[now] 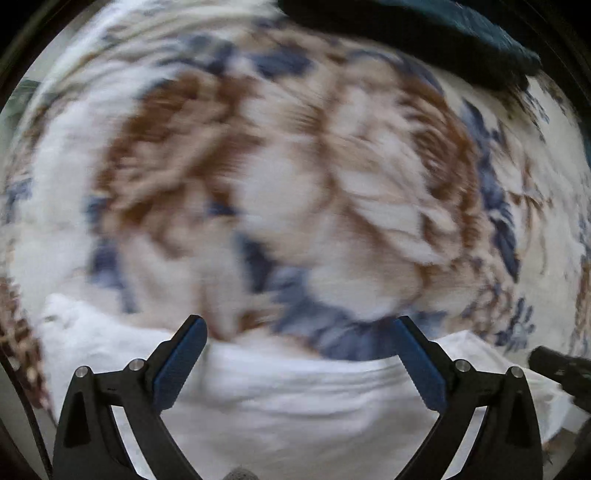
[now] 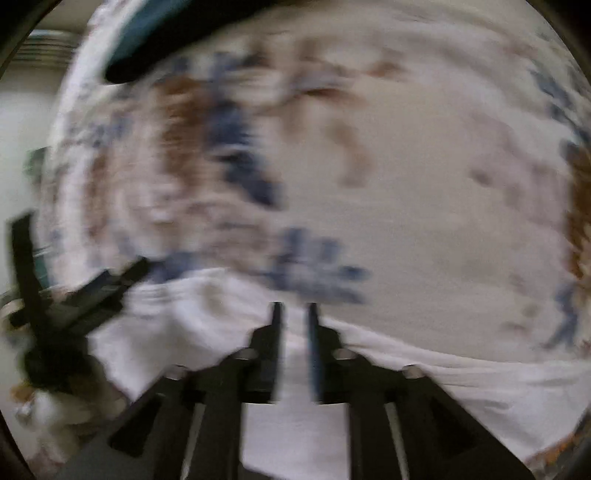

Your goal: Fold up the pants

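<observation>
Left hand-held gripper (image 1: 299, 328) stands wide open, holding nothing, just above the white pants (image 1: 295, 398); right hand-held gripper (image 2: 293, 314) is nearly closed — narrow gap, grip indeterminate through blur. Pants lie on a floral bedspread (image 1: 295, 166); beyond — a dark garment (image 1: 424, 33).

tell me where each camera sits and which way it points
Left wrist: sits on the left gripper, looks forward and down over white pants on a floral bedspread; its jaws stand wide apart, and the right gripper shows at the right edge.
Right wrist: sits on the right gripper, same downward look, blurred; jaws nearly together over the pants, with the left gripper at the left edge.
Shared: pants, bedspread, a dark cloth at the top.
</observation>
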Tool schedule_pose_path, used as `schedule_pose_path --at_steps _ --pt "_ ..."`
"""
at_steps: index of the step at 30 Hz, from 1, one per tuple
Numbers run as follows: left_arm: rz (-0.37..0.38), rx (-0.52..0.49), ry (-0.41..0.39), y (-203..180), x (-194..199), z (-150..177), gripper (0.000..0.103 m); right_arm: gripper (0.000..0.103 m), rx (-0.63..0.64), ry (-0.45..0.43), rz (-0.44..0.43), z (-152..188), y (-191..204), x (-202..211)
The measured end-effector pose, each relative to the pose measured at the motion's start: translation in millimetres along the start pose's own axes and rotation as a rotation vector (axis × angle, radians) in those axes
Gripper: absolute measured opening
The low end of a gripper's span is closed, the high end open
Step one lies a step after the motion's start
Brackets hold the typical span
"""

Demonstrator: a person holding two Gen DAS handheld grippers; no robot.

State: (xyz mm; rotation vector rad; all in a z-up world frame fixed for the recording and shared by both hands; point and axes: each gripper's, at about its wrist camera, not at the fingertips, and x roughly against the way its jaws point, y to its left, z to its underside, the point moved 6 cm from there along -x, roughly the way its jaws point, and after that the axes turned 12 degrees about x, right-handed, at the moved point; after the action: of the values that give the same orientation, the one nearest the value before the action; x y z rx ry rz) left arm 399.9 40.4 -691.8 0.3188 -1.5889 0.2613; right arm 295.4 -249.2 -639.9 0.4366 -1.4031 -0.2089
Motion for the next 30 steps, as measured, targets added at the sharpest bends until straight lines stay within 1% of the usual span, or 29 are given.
schedule_pose_path --at_steps 1,3,4,5,6,7,8,10,12,14,16,17,19,21,23,24,26,27,28,29,30 --pt "-0.028 0.009 -0.023 9 5 0 0.103 0.063 0.020 0.027 -0.074 -5 13 -7" --pt "-0.065 0.024 -0.035 25 6 2 0.103 0.065 0.070 0.078 -0.117 -13 30 -21" --pt "-0.078 0.034 -0.034 32 5 3 0.103 0.065 0.116 0.130 -0.121 -17 40 -39" --pt "-0.084 0.041 -0.026 37 2 5 0.103 0.064 0.140 0.160 -0.107 -24 42 -50" --pt "-0.090 0.046 -0.003 43 -5 7 0.103 0.045 0.174 0.202 -0.075 -24 46 -66" --pt "-0.090 0.045 0.009 50 -8 11 0.103 0.018 0.196 0.218 -0.066 -25 51 -76" --pt "-0.093 0.037 0.007 52 -11 12 0.103 0.016 0.208 0.232 -0.072 -25 56 -83" --pt "-0.101 0.012 -0.001 55 -14 16 0.103 0.008 0.226 0.218 -0.029 -29 59 -79" --pt "-0.093 -0.002 -0.004 55 -18 17 0.103 0.006 0.166 0.171 -0.025 -37 53 -67" --pt "-0.083 -0.001 -0.003 54 -24 24 0.103 0.006 0.152 0.157 0.007 -43 53 -63" --pt "-0.084 -0.001 0.004 60 -23 29 0.103 0.006 0.154 0.155 0.060 -40 54 -69" --pt "-0.084 -0.003 0.007 66 -21 35 0.103 0.006 0.128 0.155 0.061 -45 56 -76" --pt "-0.081 -0.008 0.009 61 -22 35 0.103 0.007 0.029 0.167 0.004 -46 55 -90" --pt "-0.082 -0.020 0.006 59 -20 36 0.103 0.007 -0.085 0.165 -0.071 -47 39 -90" --pt "-0.095 -0.034 -0.002 48 -24 33 0.103 0.007 -0.094 0.158 -0.084 -45 36 -88" --pt "-0.101 -0.035 -0.005 43 -19 34 0.103 0.008 -0.082 0.155 -0.083 -44 38 -87" --pt "-0.095 -0.025 -0.010 32 -1 43 0.103 0.017 -0.004 0.132 -0.067 -38 41 -75" --pt "-0.072 -0.012 -0.016 29 8 47 0.103 0.033 0.027 0.099 -0.057 -36 46 -65" --pt "-0.060 -0.008 -0.024 24 17 51 0.103 0.059 0.058 0.030 -0.045 -32 46 -46" --pt "-0.049 -0.010 -0.034 19 24 55 0.103 0.072 0.071 -0.027 -0.040 -30 44 -32" --pt "-0.038 -0.018 -0.045 13 33 61 0.103 0.081 0.076 -0.106 -0.035 -25 38 -12"
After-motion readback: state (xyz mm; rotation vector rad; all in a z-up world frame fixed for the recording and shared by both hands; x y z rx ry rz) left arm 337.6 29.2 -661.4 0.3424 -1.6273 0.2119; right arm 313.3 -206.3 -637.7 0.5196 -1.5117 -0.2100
